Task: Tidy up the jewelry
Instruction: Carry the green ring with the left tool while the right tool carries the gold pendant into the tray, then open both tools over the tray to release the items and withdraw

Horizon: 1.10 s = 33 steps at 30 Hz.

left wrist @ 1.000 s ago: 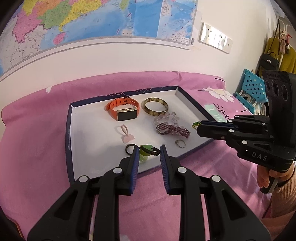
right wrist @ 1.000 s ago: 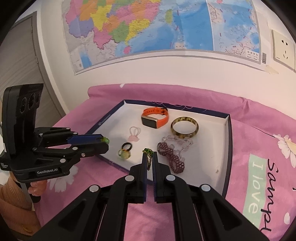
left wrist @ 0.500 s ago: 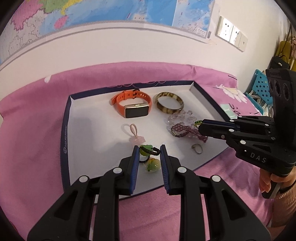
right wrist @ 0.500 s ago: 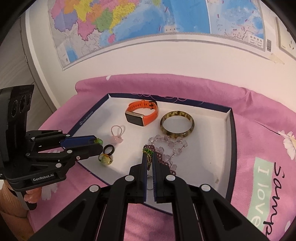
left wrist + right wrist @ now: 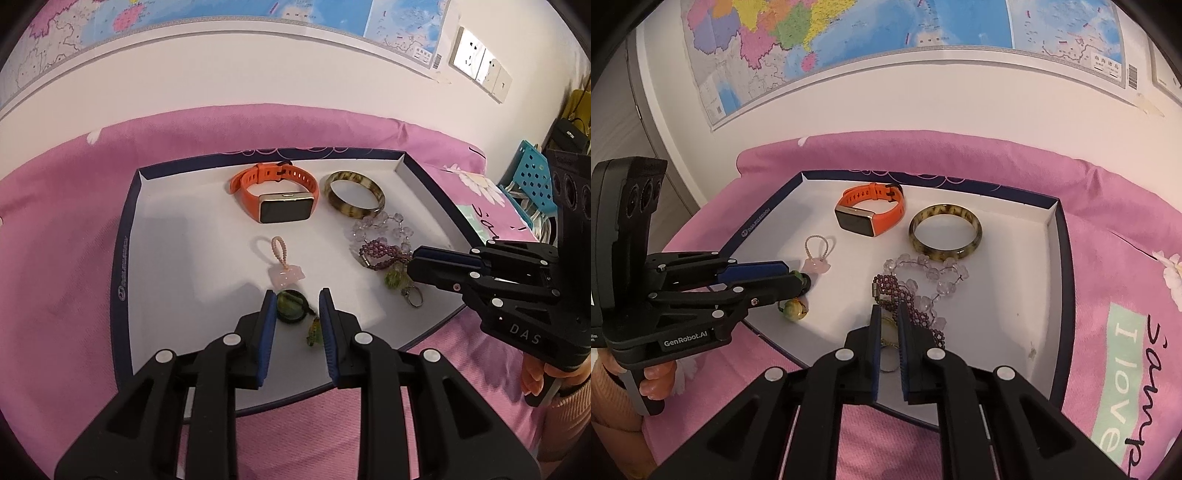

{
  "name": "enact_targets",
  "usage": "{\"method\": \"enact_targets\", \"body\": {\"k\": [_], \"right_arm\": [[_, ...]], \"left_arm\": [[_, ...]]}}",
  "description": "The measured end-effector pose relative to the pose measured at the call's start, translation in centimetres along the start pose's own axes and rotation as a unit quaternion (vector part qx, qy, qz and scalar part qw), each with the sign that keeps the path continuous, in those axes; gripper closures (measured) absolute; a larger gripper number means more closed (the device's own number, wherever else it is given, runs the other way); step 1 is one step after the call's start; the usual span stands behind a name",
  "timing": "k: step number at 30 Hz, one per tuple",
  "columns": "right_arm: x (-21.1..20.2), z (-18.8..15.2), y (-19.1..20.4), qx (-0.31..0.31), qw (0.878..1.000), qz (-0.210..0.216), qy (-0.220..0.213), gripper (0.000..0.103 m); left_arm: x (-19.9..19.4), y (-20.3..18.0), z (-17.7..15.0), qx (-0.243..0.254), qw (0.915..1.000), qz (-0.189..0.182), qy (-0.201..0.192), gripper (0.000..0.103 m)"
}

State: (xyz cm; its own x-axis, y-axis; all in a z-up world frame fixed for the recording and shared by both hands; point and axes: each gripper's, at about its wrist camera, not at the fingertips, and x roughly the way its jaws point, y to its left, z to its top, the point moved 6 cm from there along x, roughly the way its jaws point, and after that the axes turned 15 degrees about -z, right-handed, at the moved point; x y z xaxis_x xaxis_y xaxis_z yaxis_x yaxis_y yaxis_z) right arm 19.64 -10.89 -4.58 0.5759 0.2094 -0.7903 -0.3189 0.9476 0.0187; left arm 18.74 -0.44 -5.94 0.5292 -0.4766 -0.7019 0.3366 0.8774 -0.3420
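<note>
A white tray [image 5: 177,258] with a dark blue rim lies on a pink cloth and also shows in the right wrist view [image 5: 1015,266]. It holds an orange smartwatch [image 5: 280,197], a tortoiseshell bangle [image 5: 354,194], a clear bead bracelet [image 5: 380,227], a purple bead bracelet [image 5: 380,253] and a pink charm [image 5: 286,273]. My left gripper [image 5: 297,306] is open low over the tray, with a black ring with a green stone [image 5: 291,304] between its fingers. My right gripper [image 5: 886,321] is slightly open over a green and yellow pendant [image 5: 397,278] and a silver ring [image 5: 413,295].
The pink cloth [image 5: 55,258] has printed lettering [image 5: 1126,369] on the right. A wall with a map [image 5: 886,37] rises behind the tray. A wall socket [image 5: 476,64] and a blue crate [image 5: 532,181] are at the right.
Both grippers have dropped closer to the tray. The right gripper's jaws have parted from around the green pendant, which now lies on the tray by the silver ring.
</note>
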Motion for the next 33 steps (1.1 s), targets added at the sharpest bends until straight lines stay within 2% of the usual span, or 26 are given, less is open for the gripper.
{"method": "enact_targets", "body": {"k": [1, 3, 7, 9, 10, 12, 13, 15, 16, 17, 18, 20, 23, 28, 33], "right_arm": [[-0.1, 0.0, 0.0, 0.002, 1.000, 0.000, -0.001, 0.095], [-0.3, -0.1, -0.1, 0.005, 1.000, 0.000, -0.004, 0.093], [-1.4, -0.2, -0.2, 0.009, 1.000, -0.003, -0.018, 0.086], [-2.2, -0.4, -0.2, 0.013, 1.000, -0.004, -0.026, 0.082], [-2.7, -0.6, -0.2, 0.015, 0.999, -0.005, -0.032, 0.079], [-3.4, -0.8, -0.3, 0.021, 0.999, -0.008, -0.041, 0.064], [-3.9, -1.2, -0.4, 0.025, 0.999, -0.010, -0.046, 0.061], [-4.5, -1.7, -0.5, 0.030, 0.998, -0.013, -0.051, 0.050], [-4.9, -2.2, -0.5, 0.030, 0.998, -0.018, -0.054, 0.048], [-5.1, -2.5, -0.4, 0.031, 0.998, -0.021, -0.055, 0.041], [-5.4, -2.9, -0.3, 0.032, 0.998, -0.024, -0.055, 0.028], [-5.8, -3.6, -0.2, 0.039, 0.997, -0.031, -0.059, 0.012], [-6.1, -4.5, 0.3, 0.034, 0.997, -0.039, -0.057, 0.007], [-6.5, -5.7, 1.1, 0.031, 0.997, -0.053, -0.055, 0.007], [-6.9, -6.2, 1.3, 0.036, 0.996, -0.057, -0.056, 0.007]], "left_arm": [[-0.2, -0.1, 0.0, 0.003, 1.0000, 0.001, -0.002, 0.079], [-0.6, -0.4, -0.1, 0.007, 0.9999, 0.003, -0.008, 0.069], [-1.9, -1.0, -0.3, 0.014, 0.9997, 0.005, -0.020, 0.063], [-2.9, -1.5, -0.6, 0.023, 0.9993, 0.007, -0.029, 0.057], [-3.6, -1.9, -1.0, 0.027, 0.9990, 0.004, -0.035, 0.047], [-4.6, -2.6, -1.5, 0.033, 0.9985, 0.003, -0.045, 0.036], [-5.2, -3.0, -1.9, 0.040, 0.9979, 0.004, -0.050, 0.036], [-6.0, -3.6, -2.8, 0.051, 0.9972, 0.008, -0.054, 0.027], [-6.5, -3.9, -3.3, 0.054, 0.9967, 0.011, -0.059, 0.016], [-6.8, -4.0, -3.6, 0.056, 0.9964, 0.013, -0.062, 0.007], [-7.2, -4.2, -4.2, 0.056, 0.9960, 0.018, -0.067, 0.005], [-7.5, -4.2, -4.9, 0.056, 0.9957, 0.029, -0.068, 0.006], [-7.7, -3.8, -6.0, 0.036, 0.9962, 0.039, -0.069, 0.006], [-8.0, -2.8, -7.0, 0.005, 0.9953, 0.062, -0.073, 0.006], [-8.4, -2.9, -7.3, -0.001, 0.9938, 0.077, -0.081, 0.006]]}}
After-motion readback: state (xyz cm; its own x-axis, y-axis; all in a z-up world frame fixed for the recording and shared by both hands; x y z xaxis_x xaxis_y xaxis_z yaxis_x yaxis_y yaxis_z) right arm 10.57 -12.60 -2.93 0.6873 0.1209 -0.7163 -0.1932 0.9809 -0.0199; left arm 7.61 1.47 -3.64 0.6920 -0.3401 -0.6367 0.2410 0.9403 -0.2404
